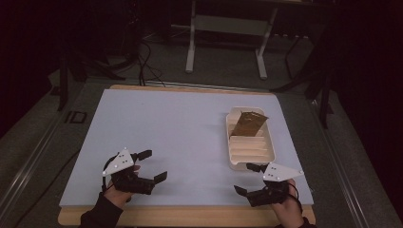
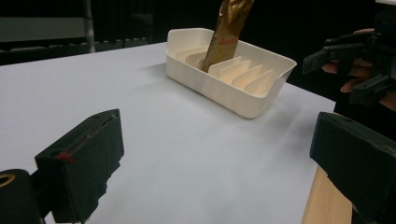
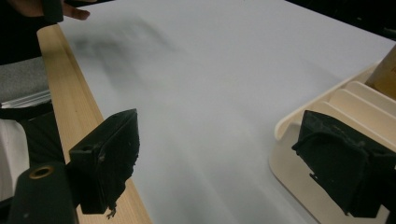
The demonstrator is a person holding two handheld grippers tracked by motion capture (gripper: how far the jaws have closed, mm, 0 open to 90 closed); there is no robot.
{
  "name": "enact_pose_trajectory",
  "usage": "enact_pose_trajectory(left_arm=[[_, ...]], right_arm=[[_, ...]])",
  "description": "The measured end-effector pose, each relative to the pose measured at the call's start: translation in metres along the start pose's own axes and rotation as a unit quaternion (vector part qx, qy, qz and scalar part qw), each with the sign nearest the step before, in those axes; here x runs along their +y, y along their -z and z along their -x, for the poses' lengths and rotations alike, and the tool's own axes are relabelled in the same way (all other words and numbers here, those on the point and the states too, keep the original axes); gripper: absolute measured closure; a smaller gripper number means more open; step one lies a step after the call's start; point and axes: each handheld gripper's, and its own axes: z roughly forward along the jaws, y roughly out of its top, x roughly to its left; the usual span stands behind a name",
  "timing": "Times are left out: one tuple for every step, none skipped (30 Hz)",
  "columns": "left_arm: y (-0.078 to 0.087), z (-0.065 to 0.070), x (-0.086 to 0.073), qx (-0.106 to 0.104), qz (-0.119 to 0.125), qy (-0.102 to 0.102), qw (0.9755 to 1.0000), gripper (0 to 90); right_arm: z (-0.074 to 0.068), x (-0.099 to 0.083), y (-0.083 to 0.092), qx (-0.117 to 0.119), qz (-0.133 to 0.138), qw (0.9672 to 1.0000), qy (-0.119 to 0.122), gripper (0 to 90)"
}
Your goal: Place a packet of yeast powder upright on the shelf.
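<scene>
High cam is looking forward and down from above; both gripper cams are sitting low near the table (image 1: pixel 180 128), both catching the white tray (image 2: pixel 261 100).

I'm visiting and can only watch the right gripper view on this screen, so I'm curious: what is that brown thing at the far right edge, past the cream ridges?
Observer: A gold-brown packet standing tilted in a far slot of a white slotted tray.
Operator: Is anything else in the tray?
Observer: No, the nearer slots show bare dividers.
Operator: A fingertip peeks in at my top left. Whose?
Observer: The person's other hand, holding the left hand-held gripper, jaws open, holding nothing.
Operator: And my own gripper?
Observer: The right hand-held gripper sits by the tray's near end, jaws open.
</scene>
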Motion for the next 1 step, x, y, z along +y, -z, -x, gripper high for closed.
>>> enact_pose_trajectory(left_arm=[[0.0000,0.0001,0.0001,-0.001,0.000,0.000,1.0000,3.7]], right_arm=[[0.0001,0.0000,0.0001,0.001,0.001,1.0000,0.000,13.2]])
